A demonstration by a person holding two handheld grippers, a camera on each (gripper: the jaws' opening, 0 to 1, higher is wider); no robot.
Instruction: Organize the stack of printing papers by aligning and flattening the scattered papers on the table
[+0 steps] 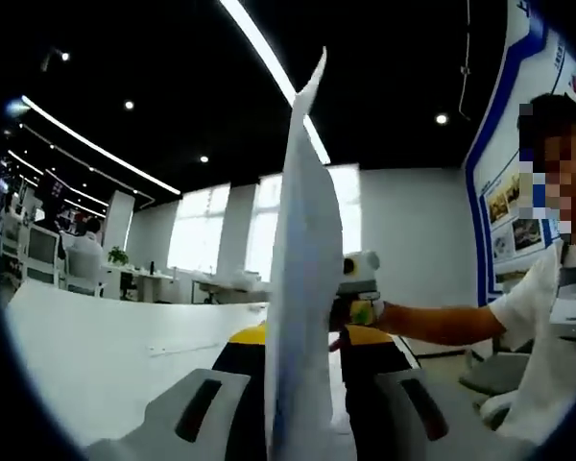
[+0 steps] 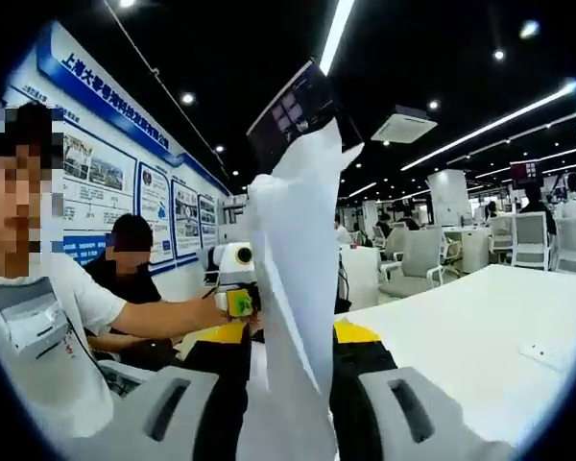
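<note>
While the left gripper (image 1: 302,403) clamps the paper stack (image 1: 302,288) standing edge-on and upright, the right gripper (image 2: 288,403) grips it showing curled sheets.

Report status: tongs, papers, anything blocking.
Left tongs shut on paper stack, held upright on edge. Right tongs shut on the same stack from the opposite end. White table below; nothing visibly blocking.

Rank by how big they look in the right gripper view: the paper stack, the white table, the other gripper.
1. Paper stack, though it is nearest the camera, held between the jaws.
2. White table.
3. Other gripper, farther off, so truly unsure.
</note>
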